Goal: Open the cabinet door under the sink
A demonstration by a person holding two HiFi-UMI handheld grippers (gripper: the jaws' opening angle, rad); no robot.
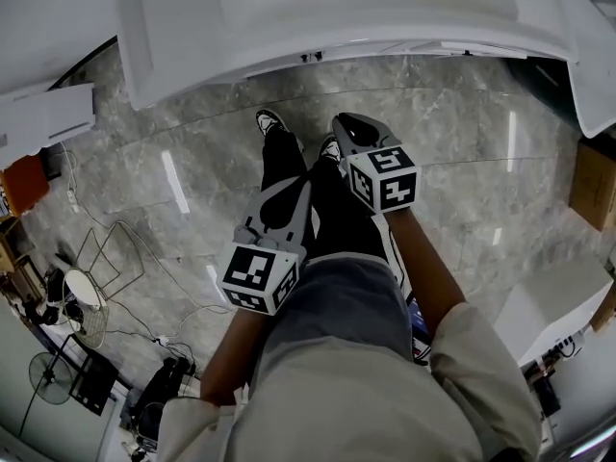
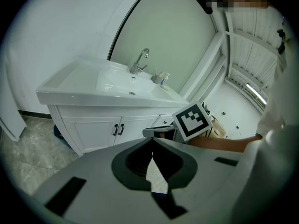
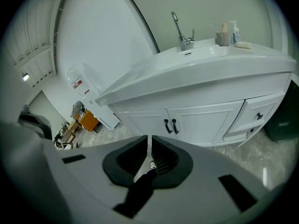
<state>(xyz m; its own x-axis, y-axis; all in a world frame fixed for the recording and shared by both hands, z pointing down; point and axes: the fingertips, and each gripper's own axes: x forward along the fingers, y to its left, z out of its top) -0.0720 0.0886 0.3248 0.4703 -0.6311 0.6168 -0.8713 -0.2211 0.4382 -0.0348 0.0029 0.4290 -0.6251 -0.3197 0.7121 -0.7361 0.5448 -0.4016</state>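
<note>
Cabinet door lies shut, well beyond the clenched, empty fingers of left gripper and right gripper.

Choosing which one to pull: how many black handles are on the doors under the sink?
2. The left handle and right handle sit side by side where the cabinet doors meet. None appears hidden.

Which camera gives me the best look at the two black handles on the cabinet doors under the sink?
The right gripper view: the handles sit near mid-frame, facing the camera, both distinct. The left gripper view shows them smaller and at an angle. The head view looks down over the sink; only dark specks show at its edge.
</note>
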